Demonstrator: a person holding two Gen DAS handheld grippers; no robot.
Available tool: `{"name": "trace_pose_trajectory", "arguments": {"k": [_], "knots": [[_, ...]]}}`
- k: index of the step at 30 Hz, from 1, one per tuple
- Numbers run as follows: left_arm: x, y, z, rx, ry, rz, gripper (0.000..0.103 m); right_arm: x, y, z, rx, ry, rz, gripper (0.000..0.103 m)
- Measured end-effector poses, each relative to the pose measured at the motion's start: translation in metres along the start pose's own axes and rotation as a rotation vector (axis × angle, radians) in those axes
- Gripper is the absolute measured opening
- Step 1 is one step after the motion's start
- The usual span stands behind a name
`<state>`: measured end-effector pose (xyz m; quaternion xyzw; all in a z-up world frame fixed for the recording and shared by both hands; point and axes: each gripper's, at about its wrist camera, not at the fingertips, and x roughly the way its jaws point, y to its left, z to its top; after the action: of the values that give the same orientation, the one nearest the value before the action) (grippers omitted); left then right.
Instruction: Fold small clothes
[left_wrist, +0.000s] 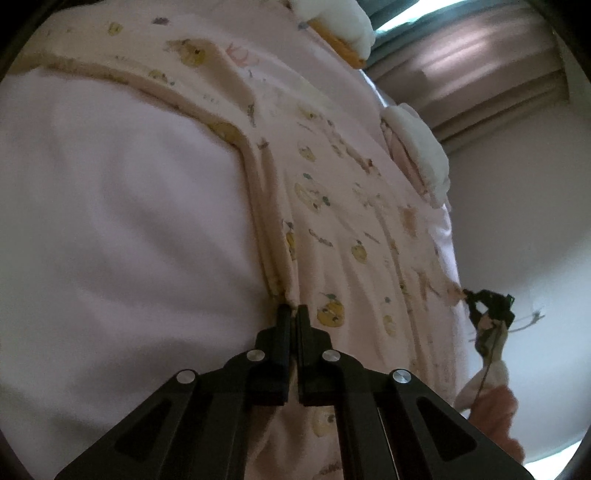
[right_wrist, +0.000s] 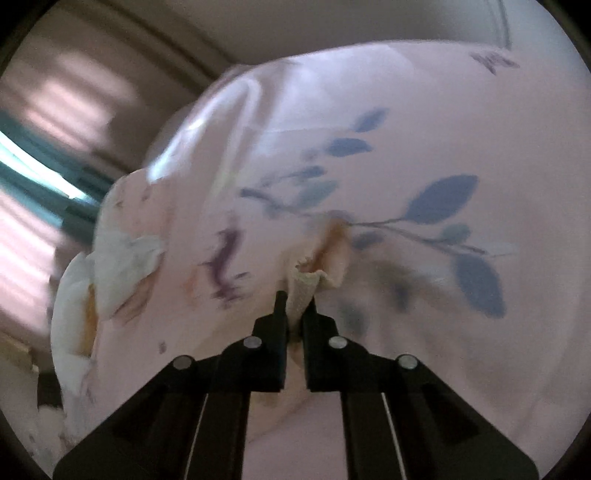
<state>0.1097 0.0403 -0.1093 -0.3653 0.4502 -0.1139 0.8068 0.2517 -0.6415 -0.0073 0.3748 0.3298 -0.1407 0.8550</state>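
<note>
A small cream garment (left_wrist: 332, 206) printed with yellow fruit is stretched over a pale pink bed sheet (left_wrist: 110, 206). My left gripper (left_wrist: 293, 308) is shut on the garment's edge at the near seam. The right gripper shows small in the left wrist view (left_wrist: 480, 299), shut on the garment's far corner. In the right wrist view my right gripper (right_wrist: 295, 299) is shut on a bunched ribbed cream edge of the garment (right_wrist: 306, 280), held in front of a pink sheet with blue leaf print (right_wrist: 424, 192). Most of the garment is hidden in that view.
White fluffy pillows or plush items (left_wrist: 421, 147) lie along the bed's far edge, also in the right wrist view (right_wrist: 110, 266). Pink curtains (left_wrist: 480, 66) and a window strip (right_wrist: 37, 166) lie beyond. A white wall (left_wrist: 524, 221) is at the right.
</note>
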Motion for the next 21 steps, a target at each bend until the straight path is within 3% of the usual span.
{"name": "trace_pose_trajectory", "arguments": {"k": [5,9,11,15,21], "knots": [[0.005,0.021,0.003,-0.033,0.050,-0.076,0.000,-0.017,0.078,-0.033,-0.116,0.019,0.100,0.007],[0.006,0.038,0.006,-0.135,0.072,-0.180,0.000,-0.020,0.148,-0.072,-0.242,0.043,0.139,0.007],[0.005,0.038,0.004,-0.135,0.065,-0.178,0.000,-0.014,0.177,-0.093,-0.268,0.077,0.173,0.007],[-0.005,0.025,0.000,-0.063,0.033,-0.106,0.000,-0.003,0.215,-0.136,-0.304,0.155,0.230,0.007],[-0.004,0.035,-0.001,-0.096,0.067,-0.151,0.000,0.016,0.279,-0.212,-0.445,0.241,0.249,0.007]]}}
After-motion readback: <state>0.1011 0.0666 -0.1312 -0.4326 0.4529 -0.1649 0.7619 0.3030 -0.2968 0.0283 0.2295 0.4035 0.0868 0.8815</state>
